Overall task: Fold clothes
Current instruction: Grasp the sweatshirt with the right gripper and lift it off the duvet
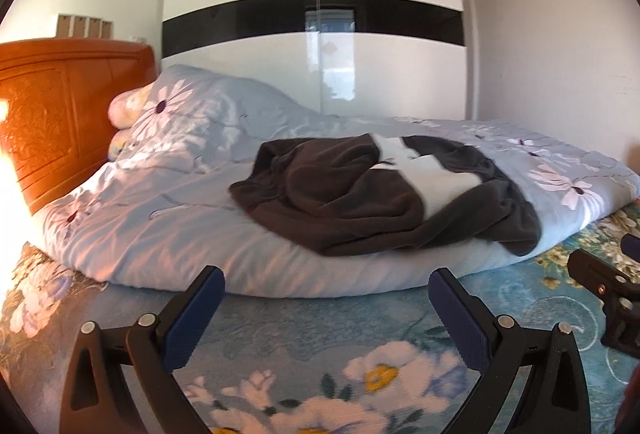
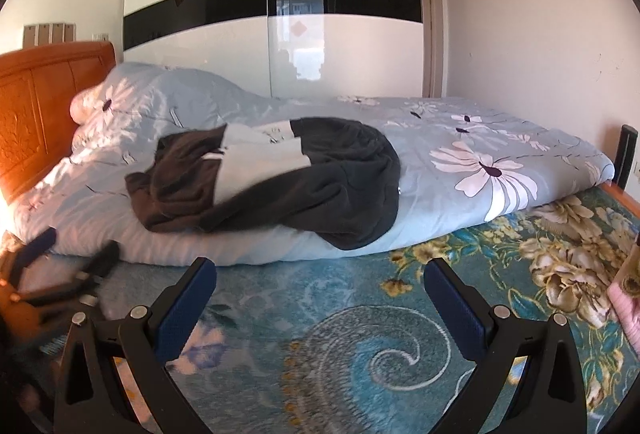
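Dark brown and charcoal garment with a white panel, on a pale blue quilt printed with white daisies, dark-centred. Teal bedspread below, patterned with cream swirls and golden-beige blooms. Orange carved wooden headboard. Glossy white wardrobe crossed by a black band. Blue pads on black gripper fingers.

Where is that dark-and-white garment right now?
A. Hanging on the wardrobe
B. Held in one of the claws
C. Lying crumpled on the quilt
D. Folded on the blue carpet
C: the garment lies crumpled on the flowered quilt, while the left claw and right claw are both open and empty over the carpet.
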A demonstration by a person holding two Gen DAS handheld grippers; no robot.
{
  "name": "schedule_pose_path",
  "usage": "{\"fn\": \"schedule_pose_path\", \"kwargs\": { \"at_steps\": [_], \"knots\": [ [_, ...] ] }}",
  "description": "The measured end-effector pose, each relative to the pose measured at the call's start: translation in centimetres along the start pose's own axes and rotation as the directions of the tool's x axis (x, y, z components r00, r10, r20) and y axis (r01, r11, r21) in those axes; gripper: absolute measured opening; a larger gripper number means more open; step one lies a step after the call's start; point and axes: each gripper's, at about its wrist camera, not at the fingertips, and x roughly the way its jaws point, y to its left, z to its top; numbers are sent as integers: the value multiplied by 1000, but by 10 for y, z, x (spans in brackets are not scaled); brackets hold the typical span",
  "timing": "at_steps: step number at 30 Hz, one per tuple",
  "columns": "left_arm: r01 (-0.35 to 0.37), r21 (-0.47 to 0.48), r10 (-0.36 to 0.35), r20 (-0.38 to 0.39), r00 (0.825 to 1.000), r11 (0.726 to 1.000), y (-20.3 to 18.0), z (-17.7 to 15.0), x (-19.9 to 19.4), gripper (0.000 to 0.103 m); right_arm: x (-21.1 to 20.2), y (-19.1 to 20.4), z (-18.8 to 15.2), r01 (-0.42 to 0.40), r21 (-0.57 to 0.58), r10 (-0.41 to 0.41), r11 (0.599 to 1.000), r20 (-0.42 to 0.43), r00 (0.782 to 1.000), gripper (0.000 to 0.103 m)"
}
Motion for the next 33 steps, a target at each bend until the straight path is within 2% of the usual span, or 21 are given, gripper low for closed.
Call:
{"fn": "schedule_pose_path", "kwargs": {
  "at_steps": [2, 5, 7, 8, 9, 11, 13, 15, 17, 19, 22, 33],
  "knots": [
    [-47, 5, 47, 12, 999, 999, 6, 1, -1, 103, 21, 2, 4, -6, -52, 4, 999, -33, 999, 103],
    [-82, 24, 81, 38, 996, 996, 9, 3, -4, 103, 75, 10, 15, -40, -156, 18, 987, -137, 990, 102],
    [-84, 29, 83, 34, 996, 996, 12, 3, -3, 103, 106, 16, 22, -10, -208, -31, 978, -197, 980, 89],
    [-86, 30, 85, 31, 996, 996, 14, 3, -2, 103, 118, 20, 25, 13, -241, -64, 971, -204, 977, 74],
    [-88, 31, 87, 27, 996, 996, 16, 3, -1, 103, 127, 23, 28, 41, -269, -98, 962, -204, 974, 68],
    [-90, 30, 89, 20, 996, 995, 19, 2, 1, 103, 142, 29, 33, 73, -323, -146, 944, -207, 968, 67],
    [-58, 8, 58, 11, 998, 998, 25, 3, 1, 103, 156, 35, 40, 96, -372, -182, 923, -203, 962, 58],
    [-16, -10, 16, -6, 1000, 1000, 30, 3, 2, 103, 156, 36, 51, 89, -361, -172, 928, -204, 964, 22],
    [0, -29, -1, -23, 1000, 1000, 34, 2, 4, 103, 149, 34, 64, 72, -307, -138, 949, -201, 970, 14],
    [-7, -40, 6, -19, 1000, 999, 38, 3, 3, 103, 129, 32, 78, 38, -246, -80, 969, -165, 983, 12],
    [-10, -67, 9, -15, 1000, 998, 46, 4, 1, 103, 92, 43, 88, -16, -279, -17, 960, -116, 993, 10],
    [-28, -168, 34, 30, 999, 985, 86, 17, -19, 103, -29, 37, 25, -160, -207, 123, 965, -182, 976, 9]
  ]
}}
